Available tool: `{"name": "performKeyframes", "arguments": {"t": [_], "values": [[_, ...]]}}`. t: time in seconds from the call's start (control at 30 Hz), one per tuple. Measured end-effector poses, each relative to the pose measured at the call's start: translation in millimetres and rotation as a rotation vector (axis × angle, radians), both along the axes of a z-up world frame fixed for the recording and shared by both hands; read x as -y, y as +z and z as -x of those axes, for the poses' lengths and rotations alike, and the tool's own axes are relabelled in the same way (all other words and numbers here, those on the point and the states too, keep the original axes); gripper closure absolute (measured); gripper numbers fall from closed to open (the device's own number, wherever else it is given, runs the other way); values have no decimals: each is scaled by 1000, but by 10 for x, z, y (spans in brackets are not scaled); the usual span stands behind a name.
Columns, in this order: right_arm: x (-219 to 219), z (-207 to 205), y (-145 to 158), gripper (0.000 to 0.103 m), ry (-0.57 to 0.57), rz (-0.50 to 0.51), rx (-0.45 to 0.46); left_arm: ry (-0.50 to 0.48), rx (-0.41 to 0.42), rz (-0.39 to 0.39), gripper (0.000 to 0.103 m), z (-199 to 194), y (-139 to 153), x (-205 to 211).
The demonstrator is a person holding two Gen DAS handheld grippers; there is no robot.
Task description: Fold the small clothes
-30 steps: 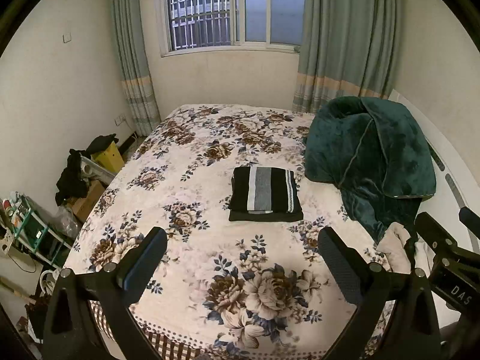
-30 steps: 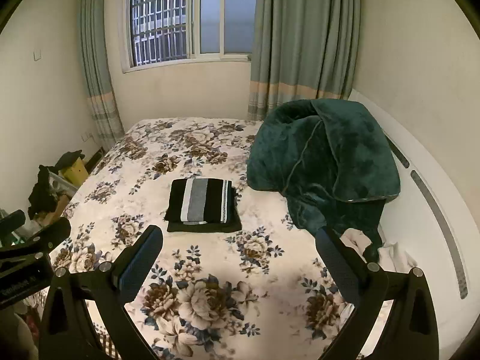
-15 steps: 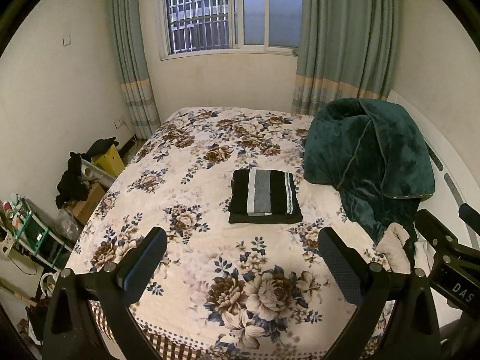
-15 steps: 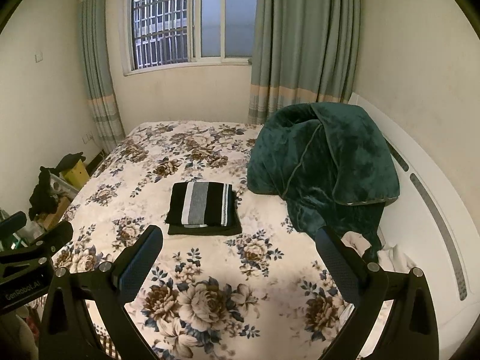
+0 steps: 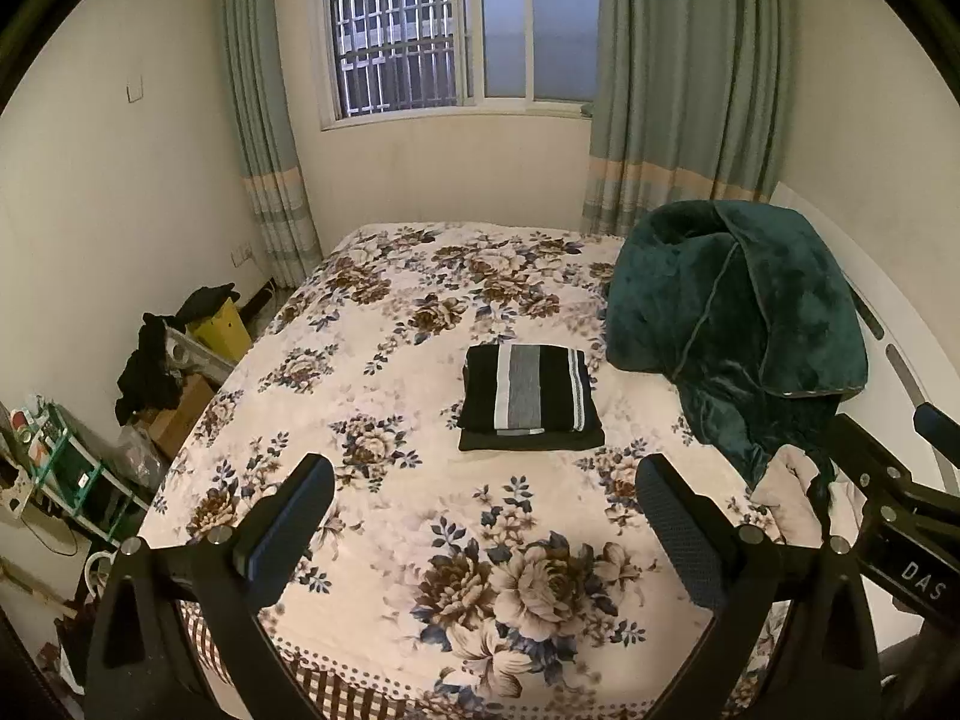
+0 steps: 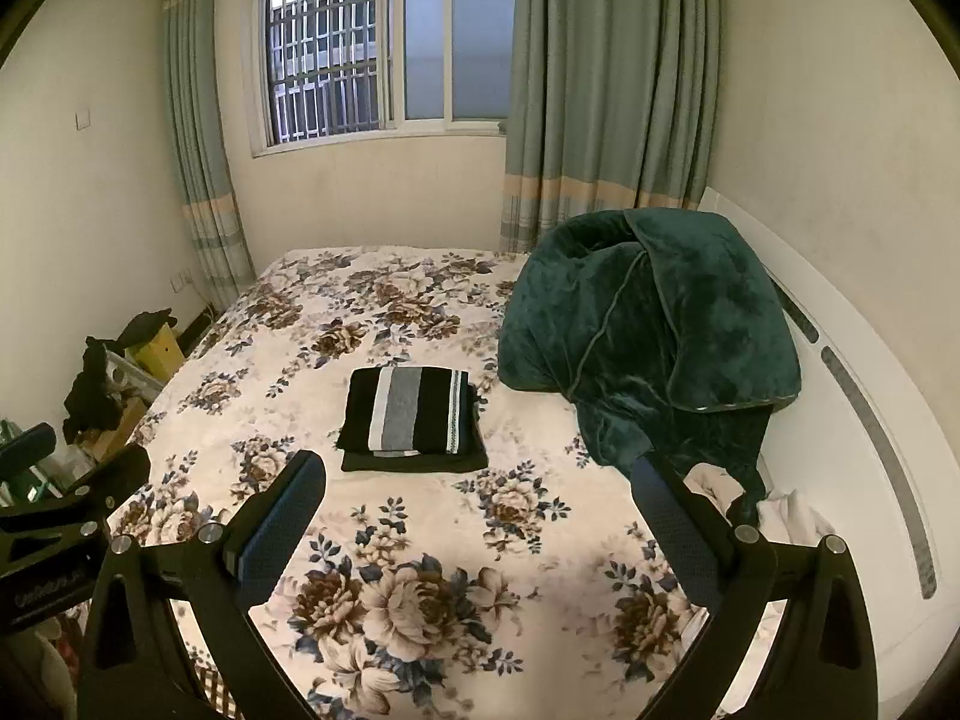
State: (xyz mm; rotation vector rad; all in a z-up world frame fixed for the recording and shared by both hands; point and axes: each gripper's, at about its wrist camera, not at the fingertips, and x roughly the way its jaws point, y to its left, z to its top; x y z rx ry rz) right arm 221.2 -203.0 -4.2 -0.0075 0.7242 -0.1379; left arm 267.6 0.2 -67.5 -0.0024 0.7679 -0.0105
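While both claws hung clear of the bed, I read the scene like this:

Left claw (image 5: 483, 516): jaws stood wide apart and held nothing, raised above the near end of the bed (image 5: 384, 480).

Right claw (image 6: 477, 519): likewise spread wide and empty, beside the left one, at about the same height.

Stack (image 5: 531, 399): a black piece with grey and white stripes lay folded square on a plain black piece, mid-bed, well apart from both claws and just beside the blanket (image 5: 732, 312).

Step in hand: I judged this pile finished, so the job was to fetch the next garment.

Next garment: pale cloth (image 5: 798, 486) lay bunched at the blanket's near edge by the right claw; I could not tell whether it was clothing or bedding.

How to do it well: I wanted the right claw to pinch one free edge of that cloth, not the blanket hem, and draw it onto bare bed short of the stack.

Spread: I meant to take two corners, one per claw, and pull flat before any crease.

Risk: snagging the blanket could have dragged it over the pile.
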Motion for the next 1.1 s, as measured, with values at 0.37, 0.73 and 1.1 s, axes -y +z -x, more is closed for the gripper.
{"name": "performKeyframes", "arguments": {"t": [0.37,0.73,1.1], "values": [[-29,-6,24,0,0,-4,4,-7,1,1,0,10,15,-5],[-52,101,-13,0,-14,-4,7,-11,3,0,0,9,31,-12],[-101,111,4,0,-17,-5,13,-10,10,3,0,25,75,-13]]}}
